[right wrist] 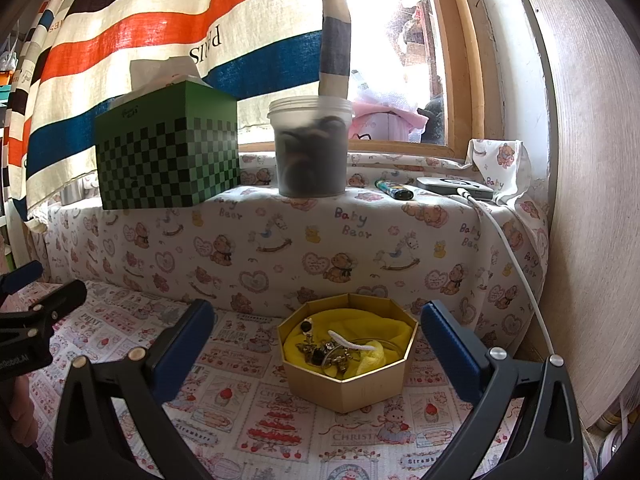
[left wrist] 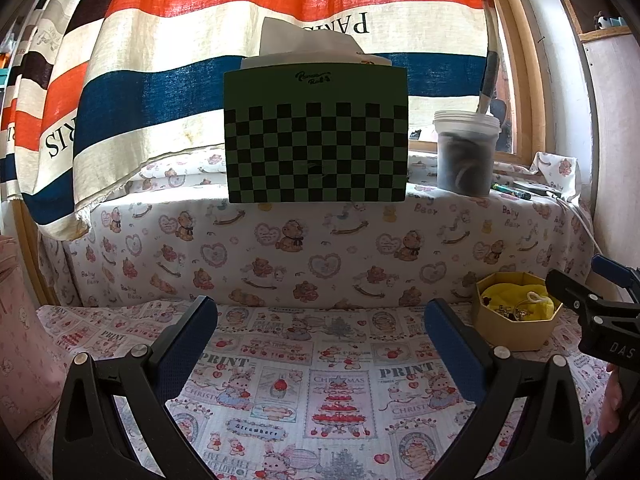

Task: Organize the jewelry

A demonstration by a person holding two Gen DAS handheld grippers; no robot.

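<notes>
The left claw point(left wrist: 320, 320) stands wide, its two blue pads well apart and nothing between them, over a bare stretch of the printed cloth point(left wrist: 320, 392) that covers the worktop. The right claw point(right wrist: 316, 324) is wide too and empty, and the octagonal box point(right wrist: 348, 384) sits between its pads and a little beyond their tips, touching neither.

In the left wrist view the box is at about 3 o'clock, just beside the right claw's black frame. It is open at the top, lined with yellow cloth point(right wrist: 360, 320), and the jewelry point(right wrist: 324, 354) lies in a tangled heap on that lining with a white cord point(right wrist: 352, 344) across it; the single pieces are too small to tell apart.

At 12 o'clock the worktop ends against a raised ledge draped in bear-print fabric point(right wrist: 280, 240). On the ledge stand a green checkered tissue box point(right wrist: 168, 148) at 11 o'clock and a frosted plastic tub point(right wrist: 310, 148) at 12 o'clock, well apart from the octagonal box. A white cable point(right wrist: 516, 264) runs down the ledge at 2 o'clock, close to the wall. Open cloth lies from 6 to 9 o'clock of the box.
</notes>
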